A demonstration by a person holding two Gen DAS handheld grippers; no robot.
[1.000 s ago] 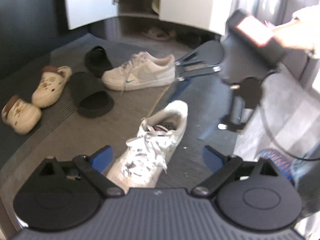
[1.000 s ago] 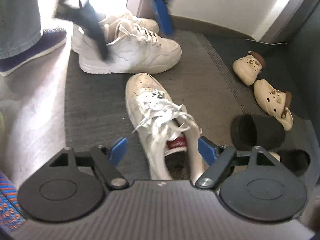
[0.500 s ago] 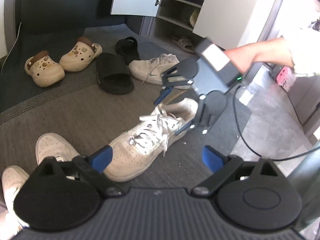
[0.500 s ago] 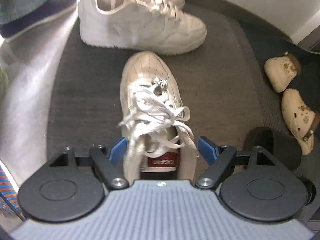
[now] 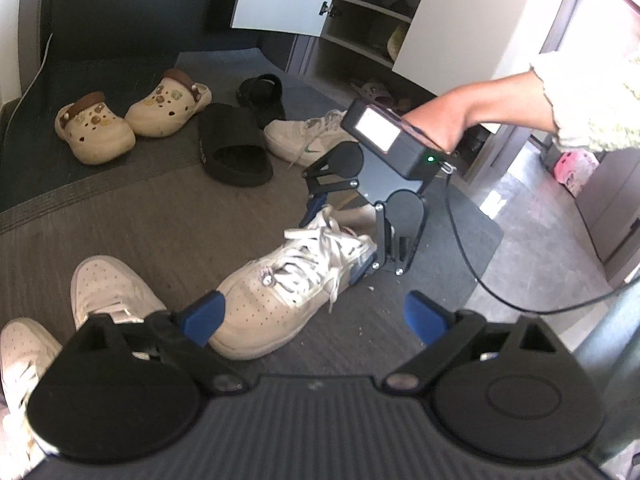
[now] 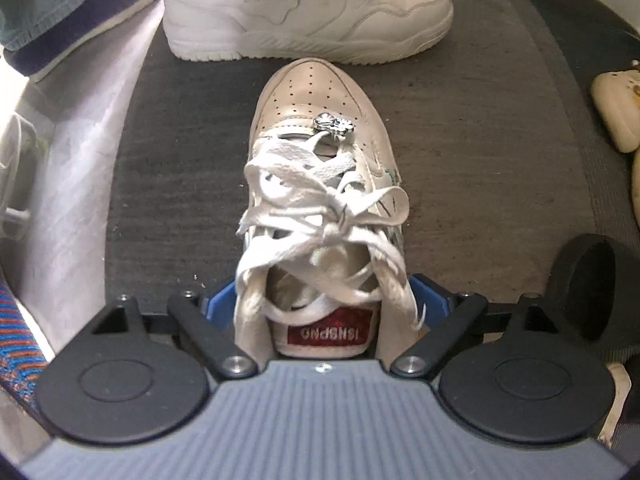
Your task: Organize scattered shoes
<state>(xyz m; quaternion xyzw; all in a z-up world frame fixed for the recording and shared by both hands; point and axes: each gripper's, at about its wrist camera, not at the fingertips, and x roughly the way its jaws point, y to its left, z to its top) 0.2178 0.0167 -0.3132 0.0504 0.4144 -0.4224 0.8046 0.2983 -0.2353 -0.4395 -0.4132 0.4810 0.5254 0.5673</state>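
A white laced sneaker (image 6: pixel 320 184) with a red tongue label lies on the dark mat, toe pointing away from my right gripper (image 6: pixel 322 306). The right gripper's blue pads stand on both sides of the sneaker's collar, close against it; whether they press it I cannot tell. In the left wrist view the same sneaker (image 5: pixel 280 292) lies mid-floor with the right gripper (image 5: pixel 336 240) at its heel. My left gripper (image 5: pixel 316 316) is open and empty, hovering above the sneaker's toe.
A white chunky sneaker pair (image 6: pixel 312 12) lies beyond the toe. Cream clogs (image 5: pixel 132 120), black slides (image 5: pixel 234 148) and another white sneaker (image 5: pixel 308 140) lie toward an open shoe cabinet (image 5: pixel 368 20). Two white shoes (image 5: pixel 108 292) lie at the left. A cable (image 5: pixel 500 280) trails right.
My right gripper has moved down and forward around the sneaker's collar, its jaws narrowing. The left gripper's view has swung left, bringing the clogs and white pair into sight.
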